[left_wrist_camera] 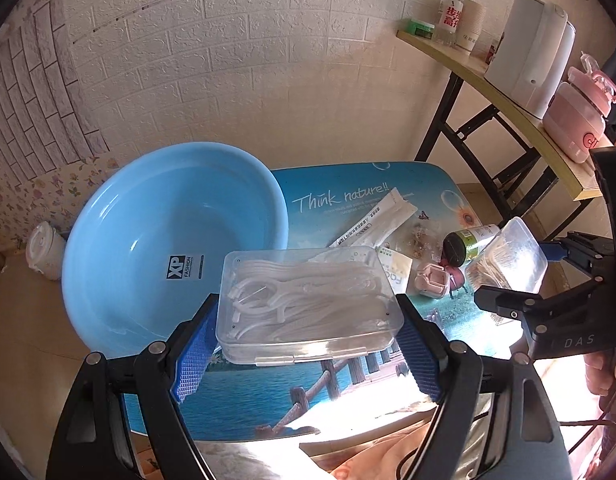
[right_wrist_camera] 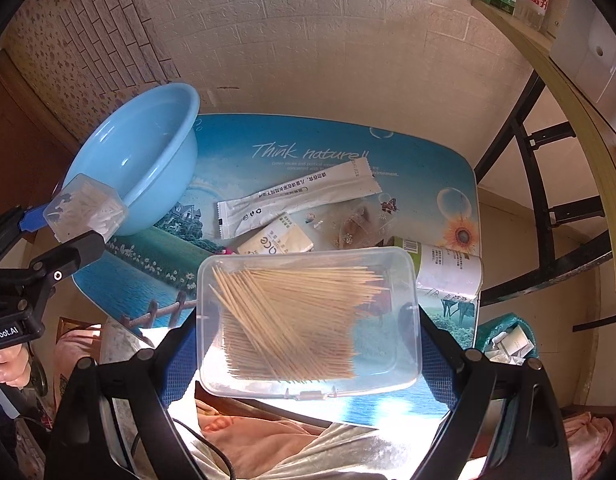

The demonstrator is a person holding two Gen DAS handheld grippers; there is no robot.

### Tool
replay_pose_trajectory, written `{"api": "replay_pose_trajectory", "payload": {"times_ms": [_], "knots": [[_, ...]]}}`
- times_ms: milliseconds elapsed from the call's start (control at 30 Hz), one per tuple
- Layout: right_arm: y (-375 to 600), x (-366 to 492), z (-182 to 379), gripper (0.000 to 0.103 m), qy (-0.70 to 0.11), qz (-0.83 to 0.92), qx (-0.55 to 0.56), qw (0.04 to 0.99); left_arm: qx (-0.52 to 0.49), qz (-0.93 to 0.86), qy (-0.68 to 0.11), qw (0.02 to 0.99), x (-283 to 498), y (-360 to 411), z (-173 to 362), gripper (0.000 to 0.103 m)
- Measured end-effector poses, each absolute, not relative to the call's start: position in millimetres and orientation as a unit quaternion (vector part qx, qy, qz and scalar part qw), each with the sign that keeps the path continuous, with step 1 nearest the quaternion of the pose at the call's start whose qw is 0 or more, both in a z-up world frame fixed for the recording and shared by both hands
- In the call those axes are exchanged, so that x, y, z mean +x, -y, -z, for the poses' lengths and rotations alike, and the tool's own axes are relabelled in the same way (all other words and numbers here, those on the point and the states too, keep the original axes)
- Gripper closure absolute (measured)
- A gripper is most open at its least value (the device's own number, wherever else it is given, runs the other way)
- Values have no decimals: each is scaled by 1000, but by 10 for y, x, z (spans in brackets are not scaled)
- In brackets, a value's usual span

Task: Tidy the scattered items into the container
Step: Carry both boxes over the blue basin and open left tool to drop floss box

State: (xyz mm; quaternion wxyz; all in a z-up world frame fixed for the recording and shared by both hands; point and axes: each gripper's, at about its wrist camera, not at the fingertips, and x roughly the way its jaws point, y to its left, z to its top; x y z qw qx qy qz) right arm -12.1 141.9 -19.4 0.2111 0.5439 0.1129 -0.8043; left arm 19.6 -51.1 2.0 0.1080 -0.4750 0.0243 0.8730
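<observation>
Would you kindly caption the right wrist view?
Right gripper holds clear plastic toothpick box above printed table, pale blue basin left.

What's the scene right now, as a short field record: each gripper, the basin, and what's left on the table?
left gripper: shut on floss pick box, held above the table's near edge
right gripper: shut on toothpick box
basin: blue, nothing visible inside, on the table's left side
table: long white packet, small sachet, white bottle on its side, small pink case
</observation>
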Motion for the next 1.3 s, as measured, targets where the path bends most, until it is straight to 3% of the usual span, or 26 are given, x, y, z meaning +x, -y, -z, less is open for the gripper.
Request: {"api": "replay_pose_trajectory", "payload": {"times_ms": [267,733,1133,1300], "knots": [[-1088,-185,-57,10,-117,811,527,225,-468,-879,-29,87,49,861,-156,21],[-278,-293,-285,10,-114,811,508,265,-498,-867,9,18,-355,1672,63,21],[503,-462,20,10,-142,790,519,294,-512,-859,-8,-22,-481,2106,441,21],[691,-545,171,10,-149,788,521,293,-480,-871,-101,-44,-448,2060,568,21]]}}
